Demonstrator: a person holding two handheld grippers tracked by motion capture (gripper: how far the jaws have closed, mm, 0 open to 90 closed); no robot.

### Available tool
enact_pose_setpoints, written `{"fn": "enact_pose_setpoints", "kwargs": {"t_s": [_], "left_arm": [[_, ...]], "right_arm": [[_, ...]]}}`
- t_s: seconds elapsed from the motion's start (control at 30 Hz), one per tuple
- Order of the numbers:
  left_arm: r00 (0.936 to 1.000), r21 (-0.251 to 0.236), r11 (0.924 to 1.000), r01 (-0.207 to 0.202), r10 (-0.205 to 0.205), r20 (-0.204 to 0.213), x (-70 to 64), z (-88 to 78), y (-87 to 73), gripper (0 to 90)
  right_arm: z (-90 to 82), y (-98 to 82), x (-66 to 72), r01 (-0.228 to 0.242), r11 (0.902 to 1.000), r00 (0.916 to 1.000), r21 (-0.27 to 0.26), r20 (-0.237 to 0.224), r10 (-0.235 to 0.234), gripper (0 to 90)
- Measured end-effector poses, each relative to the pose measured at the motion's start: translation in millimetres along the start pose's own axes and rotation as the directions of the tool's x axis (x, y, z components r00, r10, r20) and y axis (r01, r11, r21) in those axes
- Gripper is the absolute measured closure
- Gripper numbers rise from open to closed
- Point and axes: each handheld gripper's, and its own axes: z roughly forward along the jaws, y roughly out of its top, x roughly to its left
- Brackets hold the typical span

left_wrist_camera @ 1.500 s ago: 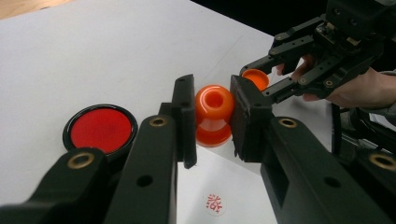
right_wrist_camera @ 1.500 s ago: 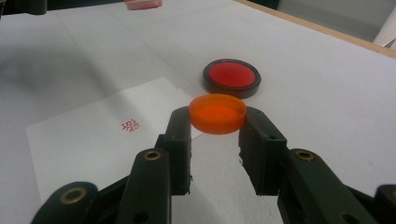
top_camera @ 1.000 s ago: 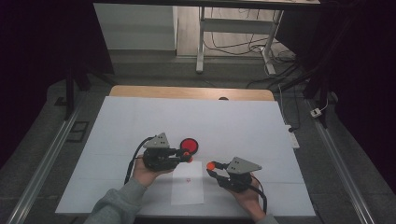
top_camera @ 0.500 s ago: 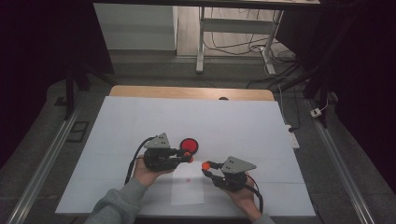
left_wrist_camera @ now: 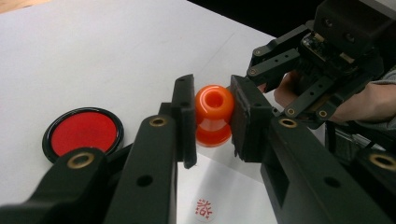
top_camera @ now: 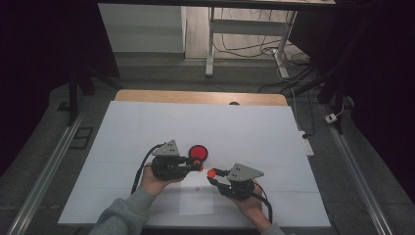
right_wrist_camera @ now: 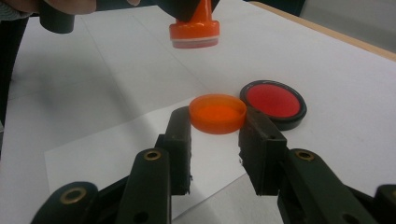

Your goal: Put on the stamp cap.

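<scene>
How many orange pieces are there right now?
2: the stamp is clamped between the left gripper's jaws above the paper; its cap is held in the right gripper's jaws, near the red ink pad.

White table (top_camera: 147,122) carries paper slip (top_camera: 195,201) and red ink pad (top_camera: 198,152).

left gripper (left_wrist_camera: 212,119) clamps orange stamp (left_wrist_camera: 214,114); red ink pad (left_wrist_camera: 83,133) beside

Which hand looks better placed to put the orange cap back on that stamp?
The right gripper: it holds the orange cap open side up, just below the stamp held steady by the left gripper.
</scene>
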Motion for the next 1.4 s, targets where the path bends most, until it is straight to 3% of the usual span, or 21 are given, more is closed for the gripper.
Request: {"fn": "enact_pose_setpoints", "kwargs": {"t_s": [0.67,1.4], "left_arm": [[1.0,0.012,0.9999,-0.003,0.003,0.008,-1.6,4.3,-1.0,72.5],[0.9998,0.017,0.9998,-0.01,0.009,0.017,-3.2,8.4,-2.9,72.5]], "right_arm": [[14.6,6.0,5.7,0.016,0.9999,0.9993,-0.006,-0.033,-0.016,64.8],[19.9,12.5,7.7,0.013,0.9997,0.9995,-0.023,-0.029,-0.014,64.9]]}}
